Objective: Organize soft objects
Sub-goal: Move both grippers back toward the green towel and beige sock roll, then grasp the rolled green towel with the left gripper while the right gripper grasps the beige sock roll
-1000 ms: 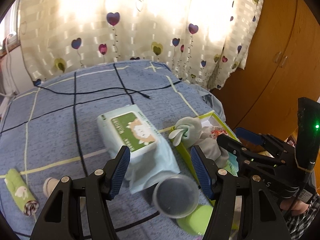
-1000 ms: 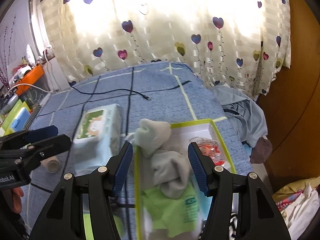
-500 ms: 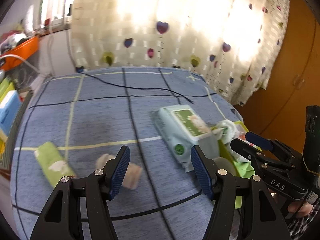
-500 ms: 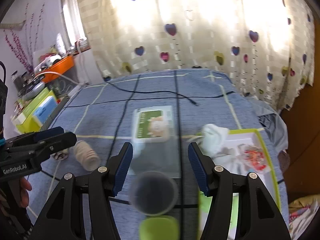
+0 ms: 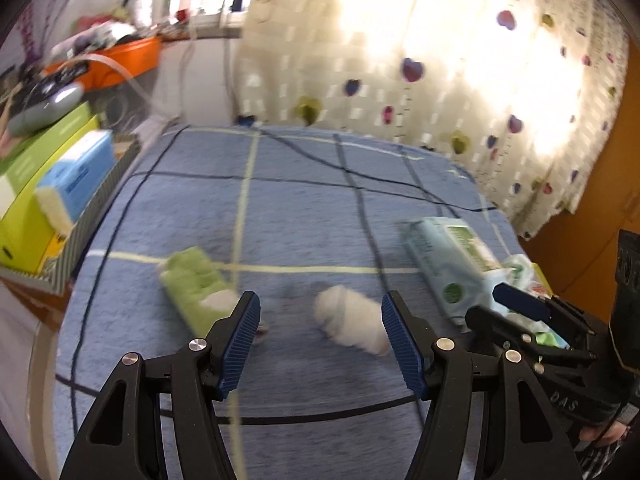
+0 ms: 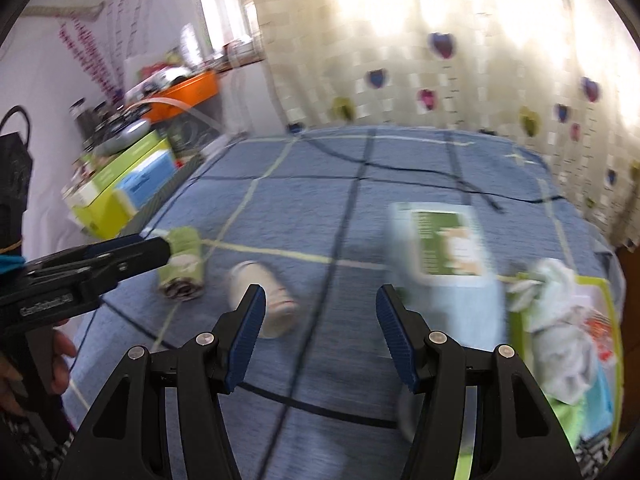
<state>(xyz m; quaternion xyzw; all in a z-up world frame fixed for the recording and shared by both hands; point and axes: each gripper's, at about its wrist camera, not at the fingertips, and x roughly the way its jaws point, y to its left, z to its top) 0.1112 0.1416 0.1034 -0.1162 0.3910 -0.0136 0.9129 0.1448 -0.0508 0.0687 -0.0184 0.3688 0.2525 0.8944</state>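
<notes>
Now your left gripper (image 5: 320, 340) hangs over the blue bed (image 5: 304, 208), jaws spread wide and gripping nothing. In its view the white roll (image 5: 350, 322) lies on the cover and shows in the gap, close to the right-hand pad; whether it touches that pad, the blur hides. The green roll (image 5: 196, 284) lies just to the left, its near end behind the left-hand pad.

Your right gripper (image 6: 320, 336) is released too, nothing between the pads but bare cover. From there the white roll (image 6: 264, 304) sits partly behind the left-hand finger, with the green roll (image 6: 182, 264) beyond it, right at the tip of your left gripper (image 6: 160, 246) coming in from the side. The wipes pack (image 6: 444, 244) lies flat on the bed to the right, and past it the tray (image 6: 610, 304) holds a grey sock (image 6: 560, 344) among other soft bits, the sock's top spilling over the near rim.

Boxes (image 5: 44, 184) are stacked off the bed's left edge, and the heart curtain (image 6: 460, 48) glows behind.
</notes>
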